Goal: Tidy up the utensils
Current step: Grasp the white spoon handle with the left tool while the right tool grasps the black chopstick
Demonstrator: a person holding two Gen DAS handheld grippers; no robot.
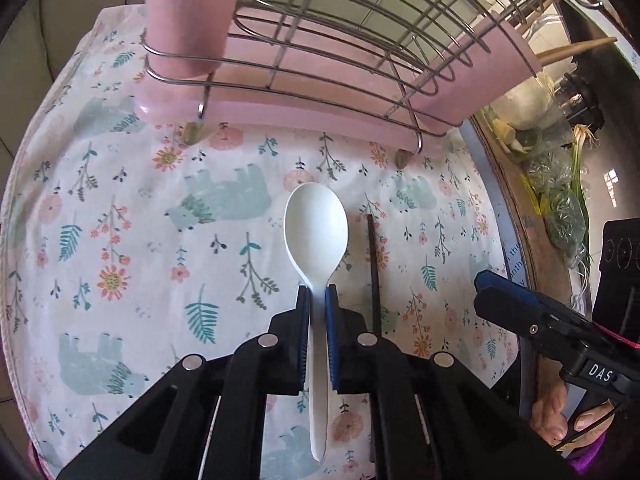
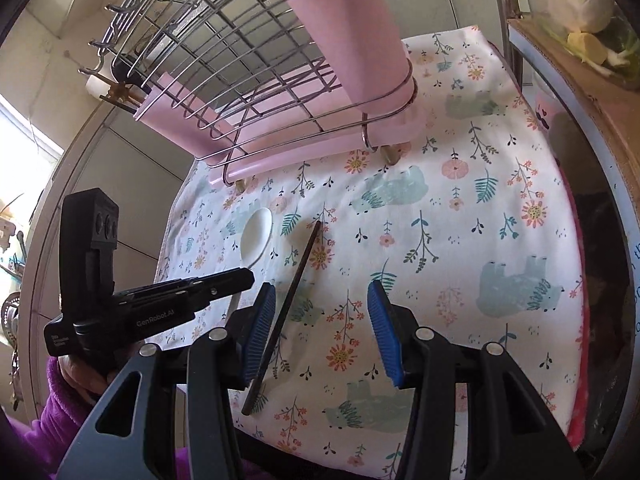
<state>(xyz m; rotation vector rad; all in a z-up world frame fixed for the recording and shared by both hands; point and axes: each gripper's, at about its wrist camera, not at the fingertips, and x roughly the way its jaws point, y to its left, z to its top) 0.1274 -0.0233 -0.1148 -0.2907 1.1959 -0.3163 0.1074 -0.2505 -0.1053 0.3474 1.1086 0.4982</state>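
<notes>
A white plastic spoon (image 1: 316, 228) lies bowl-up on the floral cloth (image 1: 120, 208), its bowl toward the rack. My left gripper (image 1: 318, 292) is shut on the spoon's neck, with the handle running back between the blue pads (image 1: 332, 340). A thin dark chopstick (image 1: 374, 272) lies just right of the spoon. In the right wrist view the chopstick (image 2: 288, 304) lies on the cloth just inside the left pad of my right gripper (image 2: 322, 320), which stands open and holds nothing. The spoon bowl (image 2: 258, 240) and left gripper (image 2: 224, 280) show at the left there.
A wire dish rack (image 1: 360, 40) on a pink drip tray (image 1: 304, 108) stands at the far edge of the cloth, with a pink cup (image 1: 184, 12) in its holder. To the right a cardboard box (image 1: 516, 184) holds bagged vegetables. A hand in a purple sleeve (image 2: 60, 376) holds the left gripper.
</notes>
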